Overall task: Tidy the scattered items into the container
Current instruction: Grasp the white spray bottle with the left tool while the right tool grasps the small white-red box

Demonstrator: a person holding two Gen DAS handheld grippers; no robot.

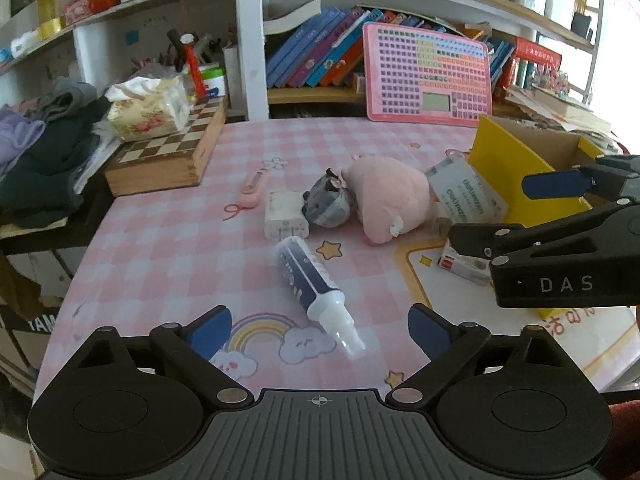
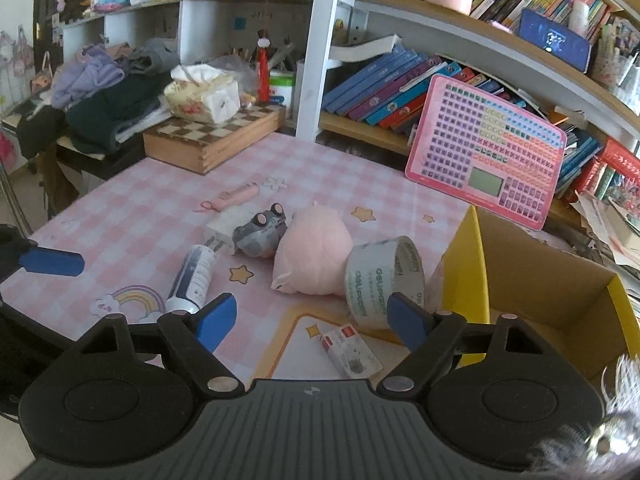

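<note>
While the syringe (image 1: 310, 282) lies untouched, each hand-held gripper (image 1: 320, 330) (image 2: 310, 320) gapes empty.

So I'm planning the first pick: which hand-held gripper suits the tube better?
Left. The left hand-held gripper is open with the tube right ahead; the right hand-held gripper faces the small carton.

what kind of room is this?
Probably a child's study or bedroom at home: shelves of children's books, a pink learning tablet, and a pink checked desk mat with rainbow and star prints.
</note>
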